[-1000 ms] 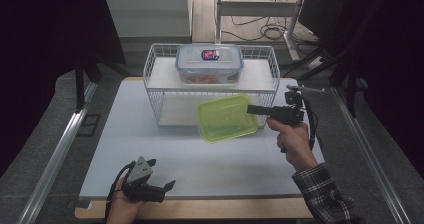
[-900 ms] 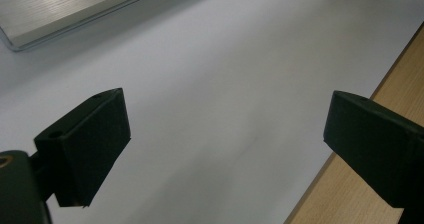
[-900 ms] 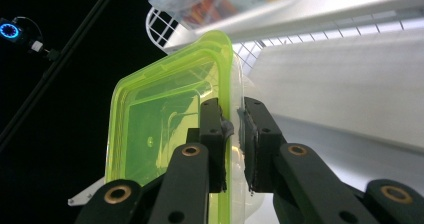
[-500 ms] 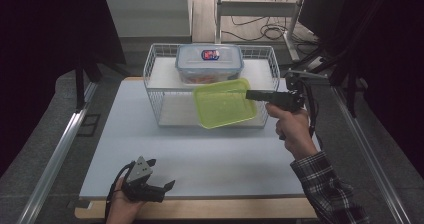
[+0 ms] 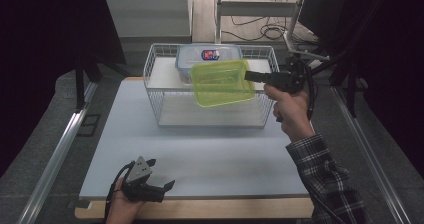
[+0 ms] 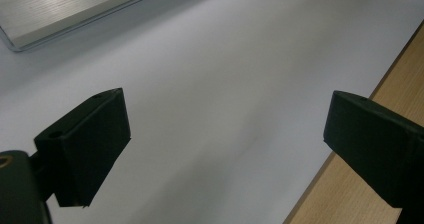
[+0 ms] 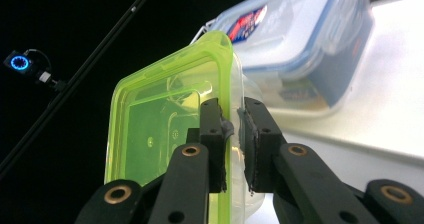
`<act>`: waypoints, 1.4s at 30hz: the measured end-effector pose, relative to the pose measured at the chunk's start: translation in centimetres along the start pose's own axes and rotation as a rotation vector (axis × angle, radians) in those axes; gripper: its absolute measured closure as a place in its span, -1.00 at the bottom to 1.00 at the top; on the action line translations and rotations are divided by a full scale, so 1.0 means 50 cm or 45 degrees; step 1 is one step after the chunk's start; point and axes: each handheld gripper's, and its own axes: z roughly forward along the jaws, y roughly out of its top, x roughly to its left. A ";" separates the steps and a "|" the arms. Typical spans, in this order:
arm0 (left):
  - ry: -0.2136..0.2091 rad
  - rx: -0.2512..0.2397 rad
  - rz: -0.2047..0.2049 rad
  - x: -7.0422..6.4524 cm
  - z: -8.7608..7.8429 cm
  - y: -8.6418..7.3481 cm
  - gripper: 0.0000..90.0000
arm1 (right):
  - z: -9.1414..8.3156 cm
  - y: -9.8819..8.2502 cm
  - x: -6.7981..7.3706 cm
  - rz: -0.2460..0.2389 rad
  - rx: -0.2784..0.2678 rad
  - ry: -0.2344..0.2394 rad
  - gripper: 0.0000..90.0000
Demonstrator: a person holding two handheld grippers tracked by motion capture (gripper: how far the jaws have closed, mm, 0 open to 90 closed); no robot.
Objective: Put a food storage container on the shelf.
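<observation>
A yellow-green plastic container (image 5: 220, 82) hangs in the air in front of the wire rack's upper shelf, tilted, with my right gripper (image 5: 248, 76) shut on its right rim. In the right gripper view the two black jaws clamp the container's wall (image 7: 165, 134) between them. Behind it on the upper shelf stands a clear lidded box with a blue rim (image 5: 206, 56), also seen close behind the container (image 7: 305, 49). My left gripper (image 5: 167, 186) rests low at the table's front left edge, open, with its pads (image 6: 87, 146) wide apart over the white mat.
The white wire rack (image 5: 155, 91) with two shelves stands at the back middle of the white mat (image 5: 200, 149). A wooden table edge (image 6: 370, 184) runs along the front. Metal rails flank the table on both sides; cables lie on the floor behind.
My right gripper has carried the green container up and to the left, from in front of the rack's lower shelf to the level of the upper shelf. The left gripper stayed put.
</observation>
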 end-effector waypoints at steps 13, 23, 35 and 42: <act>-0.004 0.001 -0.004 0.001 -0.001 0.000 -0.90 | 0.024 0.066 0.011 0.010 -0.079 -0.058 0.79; -0.008 -0.002 -0.005 0.001 -0.002 0.000 -0.90 | 0.056 0.108 0.018 0.005 -0.137 -0.135 0.79; -0.018 -0.007 -0.007 0.002 -0.003 -0.001 -0.90 | 0.115 0.140 0.022 -0.007 -0.157 -0.221 0.78; -0.021 -0.009 -0.005 0.001 -0.002 0.000 -0.90 | 0.132 0.136 0.024 -0.031 -0.153 -0.271 0.68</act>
